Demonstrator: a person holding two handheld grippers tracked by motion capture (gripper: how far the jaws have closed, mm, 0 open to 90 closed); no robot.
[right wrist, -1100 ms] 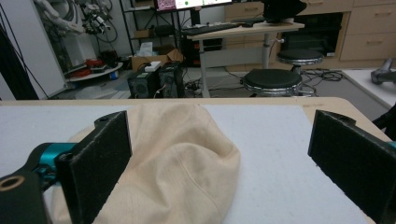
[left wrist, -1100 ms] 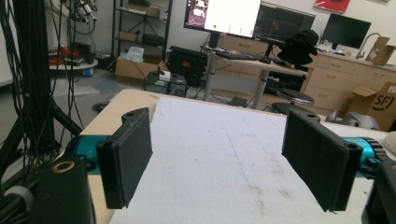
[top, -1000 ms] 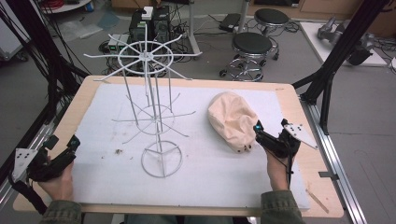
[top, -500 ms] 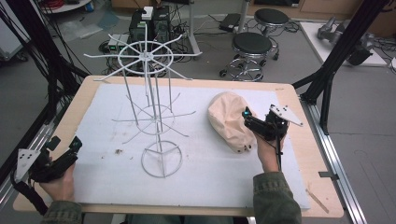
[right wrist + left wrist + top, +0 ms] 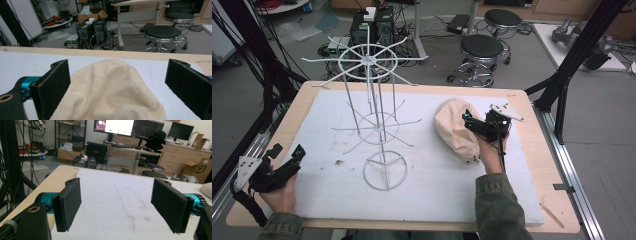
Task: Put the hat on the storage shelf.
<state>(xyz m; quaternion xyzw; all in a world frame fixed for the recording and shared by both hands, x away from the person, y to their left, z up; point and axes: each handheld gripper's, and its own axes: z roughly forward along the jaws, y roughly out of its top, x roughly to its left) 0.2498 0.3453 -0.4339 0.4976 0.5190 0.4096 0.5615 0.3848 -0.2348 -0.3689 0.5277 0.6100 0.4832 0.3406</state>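
1. At the bench's right side, the right tongs (image 5: 477, 124) hang over the cream cloth hat (image 5: 455, 129), jaws spread wide on either side of its crown.
2. The hat lies on the white mat (image 5: 437, 185), right of the wire rack (image 5: 374, 117).
3. Near the bench's left corner, the left tongs (image 5: 287, 157) gape wide over bare mat, holding nothing.

Even indoor light, soft shadows; pics slightly soft, no glare.

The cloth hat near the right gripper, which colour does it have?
The hat is plain cream-beige, clearest in the right gripper view.
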